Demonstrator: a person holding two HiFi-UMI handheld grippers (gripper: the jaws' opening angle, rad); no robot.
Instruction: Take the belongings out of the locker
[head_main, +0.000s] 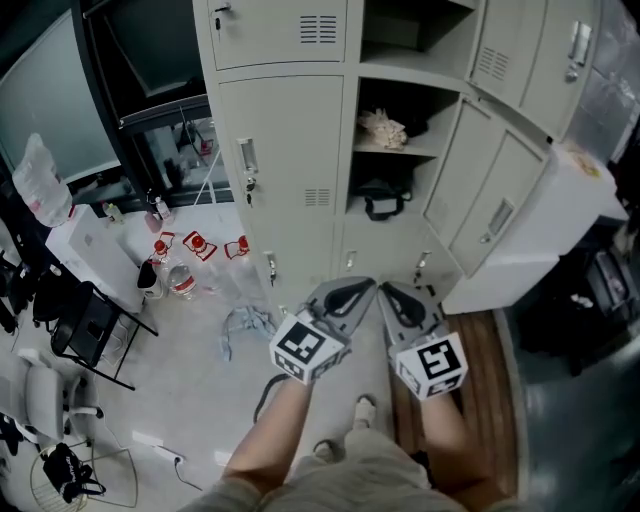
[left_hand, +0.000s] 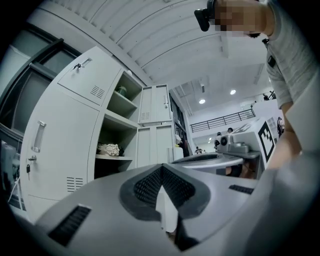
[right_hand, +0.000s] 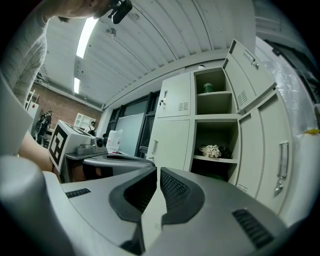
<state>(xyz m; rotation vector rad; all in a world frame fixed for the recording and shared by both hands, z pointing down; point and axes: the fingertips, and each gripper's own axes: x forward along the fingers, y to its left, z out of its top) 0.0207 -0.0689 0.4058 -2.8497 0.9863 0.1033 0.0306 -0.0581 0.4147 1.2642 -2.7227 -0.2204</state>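
Note:
The locker (head_main: 290, 150) stands in front of me with its middle column open. A crumpled pale bundle (head_main: 382, 128) lies on one shelf, also seen as the bundle (left_hand: 108, 149) and the bundle (right_hand: 211, 150) in the gripper views. A black bag (head_main: 385, 193) sits in the compartment below. A green item (right_hand: 208, 88) shows in the top compartment. My left gripper (head_main: 352, 291) and right gripper (head_main: 391, 293) are side by side below the open compartments, well short of them. Both are shut and hold nothing, as the left gripper (left_hand: 163, 167) and right gripper (right_hand: 157, 170) views show.
Open locker doors (head_main: 497, 210) swing out at the right, above a white box (head_main: 545, 235). On the floor at the left lie bottles and red-topped items (head_main: 197, 243), a pale cloth (head_main: 245, 322) and a black chair (head_main: 88, 322). The person's shoe (head_main: 364, 408) is below the grippers.

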